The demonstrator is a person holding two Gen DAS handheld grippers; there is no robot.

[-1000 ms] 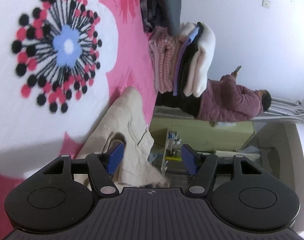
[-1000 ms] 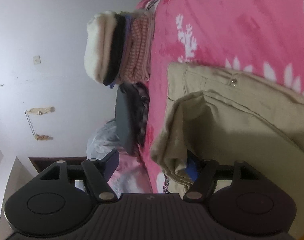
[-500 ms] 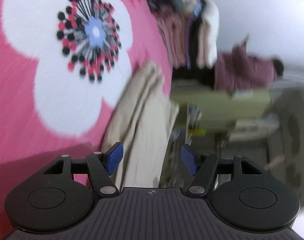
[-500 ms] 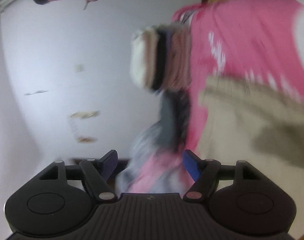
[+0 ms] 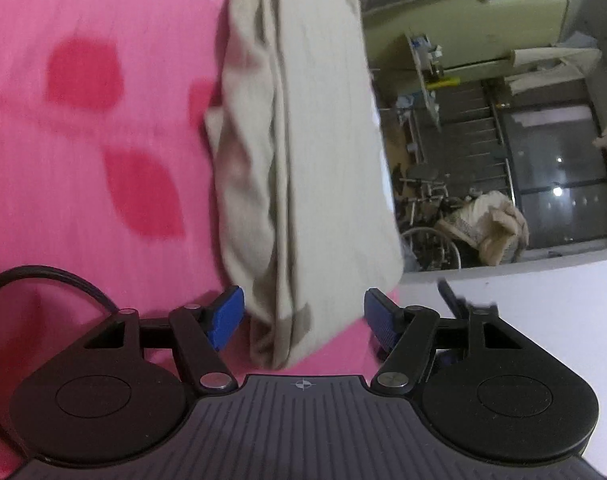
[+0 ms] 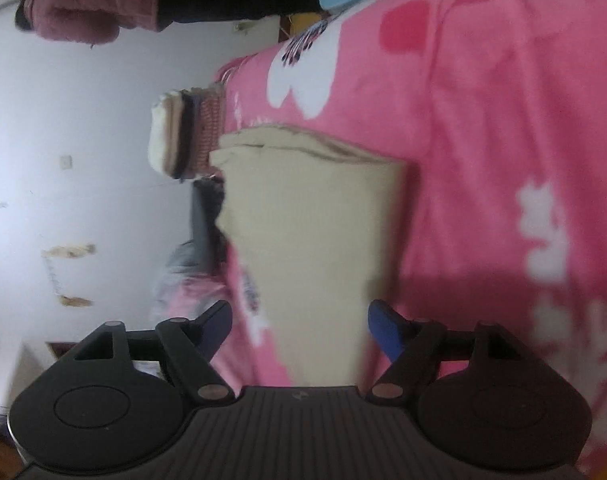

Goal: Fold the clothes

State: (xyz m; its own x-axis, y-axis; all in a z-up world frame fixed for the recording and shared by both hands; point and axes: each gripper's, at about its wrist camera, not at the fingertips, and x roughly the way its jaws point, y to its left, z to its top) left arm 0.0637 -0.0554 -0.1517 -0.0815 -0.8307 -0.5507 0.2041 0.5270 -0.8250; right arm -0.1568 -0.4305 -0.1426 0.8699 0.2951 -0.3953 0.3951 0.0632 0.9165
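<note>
Lying folded at the centre of both views on the pink blanket [image 5: 103,160], the beige trousers [image 5: 303,140] sit ungripped between the spread pads of the left hand-held gripper [image 5: 303,316] and right hand-held gripper [image 6: 299,328].

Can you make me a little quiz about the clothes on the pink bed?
1. True or false: the beige trousers lie folded on the pink blanket.
2. Is the right gripper pinching cloth? A yes, B no, its jaws are open.
3. Fill in: beyond the trousers sits a ____ of folded clothes.

Key: 1 true; 2 B; 3 stack.
</note>
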